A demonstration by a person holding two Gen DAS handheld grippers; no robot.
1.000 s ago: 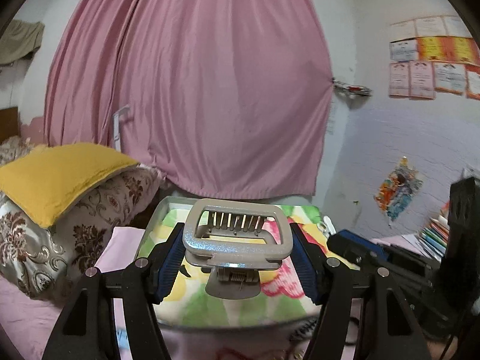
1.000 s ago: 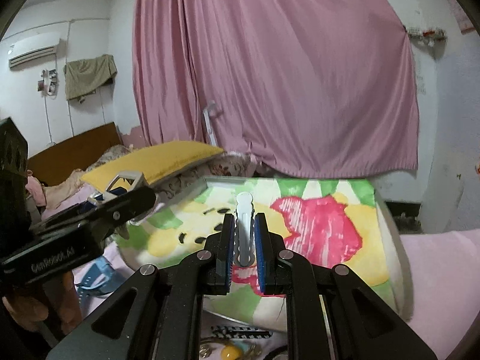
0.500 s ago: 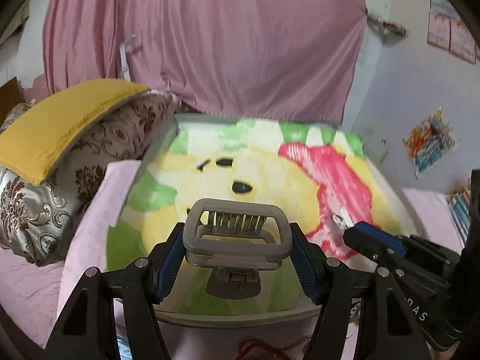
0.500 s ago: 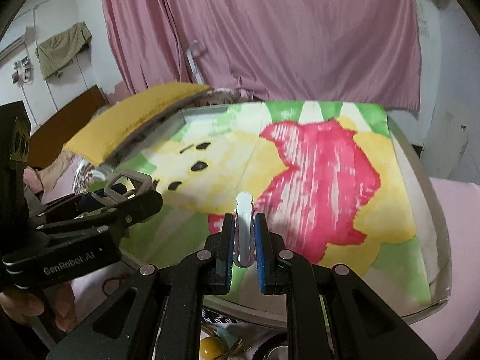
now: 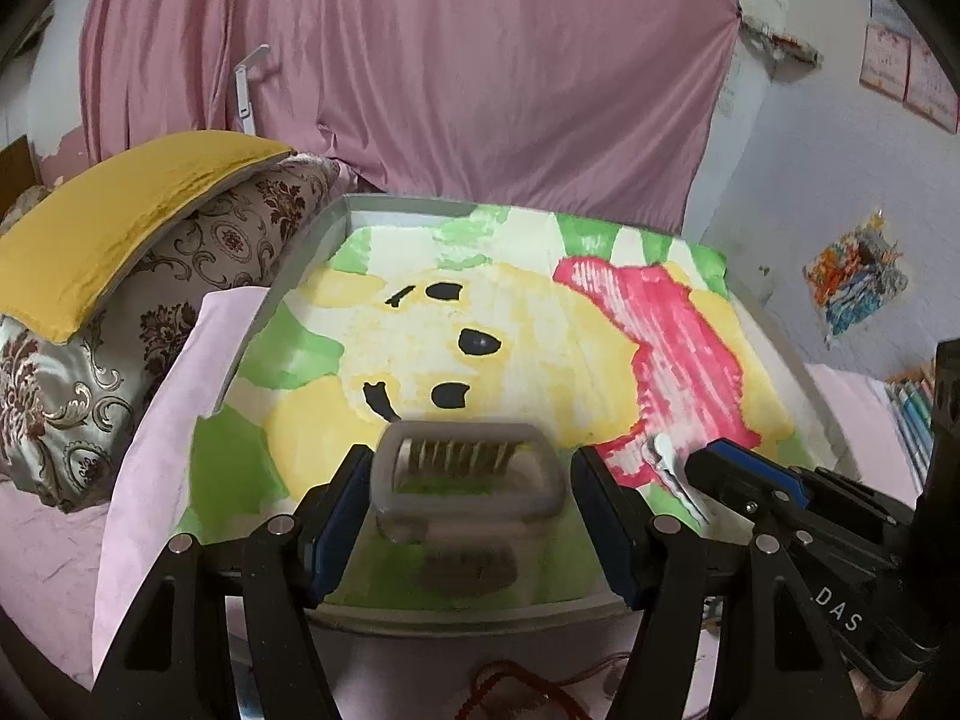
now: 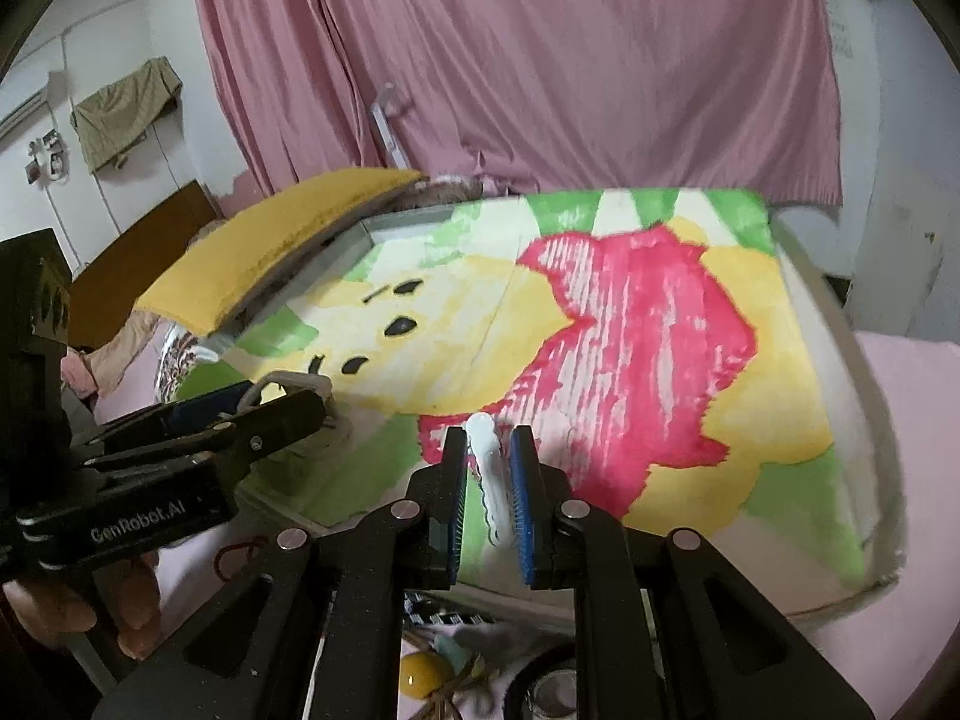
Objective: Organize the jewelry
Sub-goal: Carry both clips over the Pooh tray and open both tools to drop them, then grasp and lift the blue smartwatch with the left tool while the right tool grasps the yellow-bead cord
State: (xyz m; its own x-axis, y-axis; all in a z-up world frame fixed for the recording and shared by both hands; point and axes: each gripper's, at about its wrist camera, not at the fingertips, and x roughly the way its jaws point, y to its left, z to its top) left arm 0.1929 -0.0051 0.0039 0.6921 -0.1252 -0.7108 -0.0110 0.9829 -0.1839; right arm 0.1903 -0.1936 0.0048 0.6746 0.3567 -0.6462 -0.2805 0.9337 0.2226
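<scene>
Claw clip (image 5: 468,480), grey and toothed, sits between the jaws of the left gripper (image 5: 472,463), low over the near edge of the tray (image 5: 336,222). The blue pads (image 5: 336,516) stand well apart because the clip is broad, and they look just clear of its sides. The clip is smeared while the jaws are sharp, so I judge it is being let go onto the tray rather than carried. The right gripper (image 6: 489,438) has its jaws nearly together, clamped on a slim white hair clip (image 6: 493,480) held edge-up along the fingers. That grip suits so thin a piece and keeps its tip forward for setting down. It hangs over the tray's near edge too, to the right of the claw clip, over the red patch of the painted lining (image 5: 540,330). Both pieces seem brought there so they can lie side by side on the flat lining. Off the tray's near edge lie loose items, among them a red bead string (image 5: 510,678) and a yellow bead (image 6: 423,675), probably still to be sorted. A yellow pillow (image 5: 120,222) leans at the tray's far left corner.
</scene>
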